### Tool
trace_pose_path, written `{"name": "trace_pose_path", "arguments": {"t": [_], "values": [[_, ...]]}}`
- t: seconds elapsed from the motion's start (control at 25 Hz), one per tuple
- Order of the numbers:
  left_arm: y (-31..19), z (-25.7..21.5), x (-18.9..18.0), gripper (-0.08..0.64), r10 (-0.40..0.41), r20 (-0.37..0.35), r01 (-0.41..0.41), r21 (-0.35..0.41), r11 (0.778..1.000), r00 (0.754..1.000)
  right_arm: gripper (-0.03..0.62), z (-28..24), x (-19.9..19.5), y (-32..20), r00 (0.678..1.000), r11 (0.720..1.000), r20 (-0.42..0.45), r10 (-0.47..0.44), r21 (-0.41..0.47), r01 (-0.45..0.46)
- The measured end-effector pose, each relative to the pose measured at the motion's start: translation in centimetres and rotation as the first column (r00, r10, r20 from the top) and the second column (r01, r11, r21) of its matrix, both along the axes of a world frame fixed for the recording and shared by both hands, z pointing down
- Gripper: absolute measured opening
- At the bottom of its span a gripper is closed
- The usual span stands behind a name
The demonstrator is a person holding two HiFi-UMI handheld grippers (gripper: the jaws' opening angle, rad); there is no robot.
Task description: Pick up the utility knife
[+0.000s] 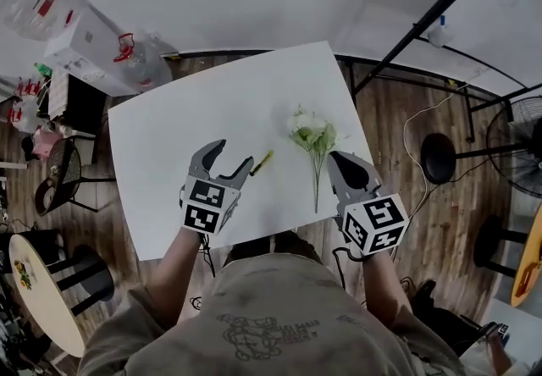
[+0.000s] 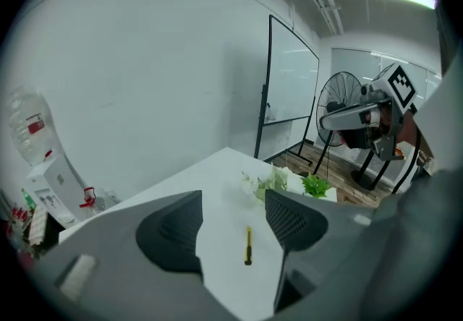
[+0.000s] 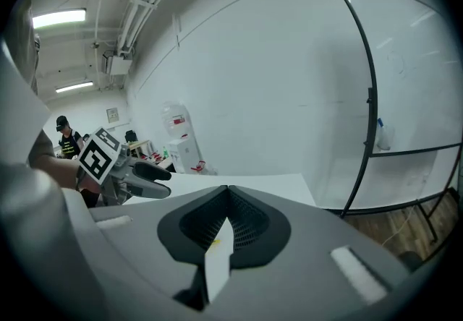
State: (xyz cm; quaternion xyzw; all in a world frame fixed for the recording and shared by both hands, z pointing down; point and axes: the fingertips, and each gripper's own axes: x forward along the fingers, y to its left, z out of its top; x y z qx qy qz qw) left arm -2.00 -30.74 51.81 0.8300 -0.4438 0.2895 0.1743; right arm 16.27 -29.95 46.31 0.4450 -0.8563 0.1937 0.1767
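Note:
The utility knife [image 1: 261, 163] is slim, yellow and black, and lies on the white table [image 1: 169, 137] near its middle. My left gripper [image 1: 233, 155] hovers just left of it, open, with nothing between its fingers. In the left gripper view the knife [image 2: 248, 245] lies on the table between and beyond the two pads [image 2: 173, 233]. My right gripper [image 1: 336, 158] is shut and empty, near the table's right edge beside a bunch of white flowers [image 1: 313, 135]. The right gripper view shows its jaws pressed together, with the left gripper [image 3: 145, 178] off to the left.
The flowers [image 2: 271, 182] lie just right of the knife. A whiteboard stand [image 1: 423, 27] and a black stool [image 1: 439, 158] stand right of the table, with a fan [image 1: 525, 146] further out. A water dispenser [image 1: 85, 44] is at the far left, a round table [image 1: 34, 290] at the near left.

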Motion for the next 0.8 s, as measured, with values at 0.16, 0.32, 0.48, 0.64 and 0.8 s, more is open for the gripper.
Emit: {"name": "trace_pose_path", "arguments": {"t": [0.16, 0.32, 0.48, 0.64, 0.8], "values": [[0.1, 4.5, -0.1, 0.268, 0.028, 0.036, -0.025, -0.074, 0.997, 0.999, 0.028, 3.2, -1.2, 0.9, 1.0, 0.997, -0.014, -0.027, -0.074, 0.026], [0.5, 8.2, 0.3, 0.252, 0.066, 0.053, -0.057, -0.147, 0.988, 0.996, 0.028, 7.5, -2.2, 1.4, 0.999, 0.983, -0.014, -0.04, -0.178, 0.037], [1.0, 11.8, 0.9, 0.252, 0.098, 0.065, -0.082, -0.219, 0.972, 0.993, 0.028, 11.3, -3.0, 1.9, 0.998, 0.965, -0.019, -0.059, -0.258, 0.052], [1.9, 15.7, 1.3, 0.252, 0.128, 0.082, -0.099, -0.29, 0.952, 0.988, 0.028, 13.7, -3.8, 2.5, 0.997, 0.948, -0.017, -0.078, -0.311, 0.069], [2.5, 18.6, 1.6, 0.252, 0.144, 0.107, -0.1, -0.337, 0.936, 0.984, 0.028, 15.0, -4.2, 2.6, 0.996, 0.94, -0.016, -0.084, -0.333, 0.074]]}}
